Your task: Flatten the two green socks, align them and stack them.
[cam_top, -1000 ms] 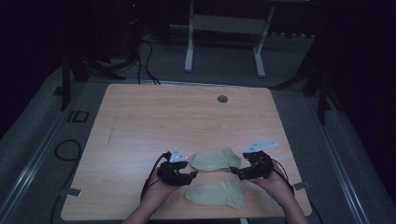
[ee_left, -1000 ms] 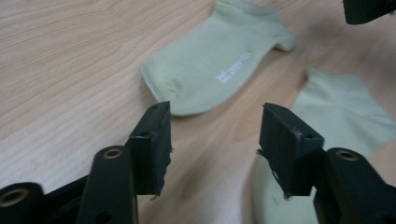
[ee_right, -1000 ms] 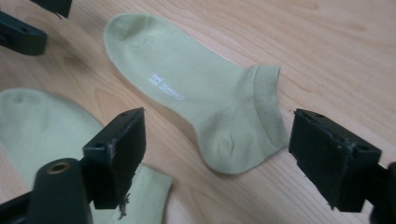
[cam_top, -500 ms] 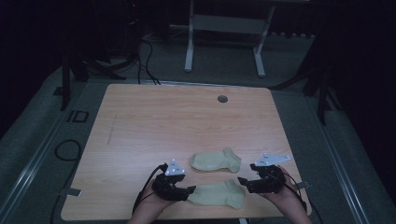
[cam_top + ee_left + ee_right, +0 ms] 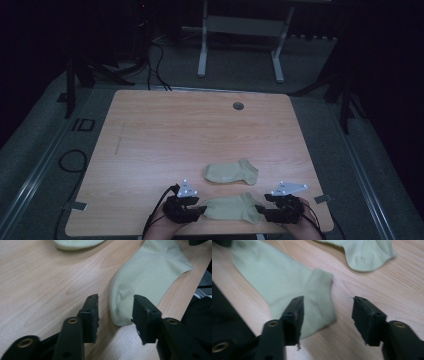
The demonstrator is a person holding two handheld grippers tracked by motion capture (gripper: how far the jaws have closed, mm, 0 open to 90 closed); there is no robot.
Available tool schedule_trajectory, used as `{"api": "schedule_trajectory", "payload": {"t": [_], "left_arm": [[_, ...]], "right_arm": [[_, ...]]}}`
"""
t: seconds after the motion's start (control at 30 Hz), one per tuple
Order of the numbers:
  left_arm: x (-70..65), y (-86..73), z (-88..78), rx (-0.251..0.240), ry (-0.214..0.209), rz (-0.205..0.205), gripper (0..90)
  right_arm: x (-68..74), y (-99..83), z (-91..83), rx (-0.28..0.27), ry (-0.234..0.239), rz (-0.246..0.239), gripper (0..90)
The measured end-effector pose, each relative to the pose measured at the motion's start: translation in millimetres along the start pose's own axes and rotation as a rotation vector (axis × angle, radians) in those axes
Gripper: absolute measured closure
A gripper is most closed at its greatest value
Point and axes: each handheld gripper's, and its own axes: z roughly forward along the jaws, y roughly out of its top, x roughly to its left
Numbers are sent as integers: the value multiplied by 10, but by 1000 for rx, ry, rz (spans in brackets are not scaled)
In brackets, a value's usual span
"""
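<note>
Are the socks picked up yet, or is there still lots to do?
Not yet. Both socks lie flat on the table. The left gripper and right gripper sit at either end of the near sock, jaws closing around it but not pinching. The far sock waits untouched.

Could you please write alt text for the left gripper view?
The left claw stands open around the end of a pale green sock lying flat on the wooden table; its jaws have just been closing. A second sock lies beyond.
</note>
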Motion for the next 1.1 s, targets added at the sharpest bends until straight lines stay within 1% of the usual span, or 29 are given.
{"api": "schedule_trajectory", "payload": {"t": [0.03,0.07,0.1,0.13,0.17,0.2,0.3,0.33,0.4,0.43,0.5,0.57,0.6,0.67,0.73,0.83,0.9,1.0,1.1], "left_arm": [[-3,-8,17,4,0,0,603],[-8,-16,33,7,0,-2,607],[-8,-16,33,7,0,-2,626],[-18,-25,64,20,-2,6,626],[-19,-27,71,26,-3,13,643],[-27,-27,80,21,-4,19,658],[-33,-8,88,30,10,37,665],[-35,-8,92,26,10,35,676],[-49,-11,104,20,16,41,702],[-56,-13,107,18,22,44,707],[-62,-17,114,14,28,46,762],[-64,-24,120,5,31,41,849],[-68,-25,119,0,38,40,857],[-72,-18,118,9,28,49,865],[-86,-4,97,1,33,51,868],[-89,33,39,-27,29,42,870],[-89,71,-12,-46,23,40,870],[-87,137,-92,-70,19,41,870],[-79,200,-152,-79,21,45,870]], "right_arm": [[-8,-13,18,3,4,3,529],[-11,-24,39,6,4,6,552],[-11,-24,39,6,4,6,552],[-8,-33,65,20,3,0,555],[9,-47,114,45,-14,-27,558],[11,-48,126,53,-12,-30,573],[35,-36,142,63,-8,-56,630],[41,-32,146,64,-11,-62,648],[47,-26,151,63,-9,-61,696],[53,-24,151,66,-4,-63,736],[55,-20,156,64,4,-62,797],[54,-17,159,65,11,-53,822],[54,-14,160,65,12,-45,827],[64,-11,152,67,11,-42,832],[68,-2,119,53,4,-32,835],[71,35,32,20,11,-15,837],[74,69,-31,1,16,-16,837],[63,157,-149,-30,13,-13,836],[44,239,-232,-49,10,-4,837]]}}
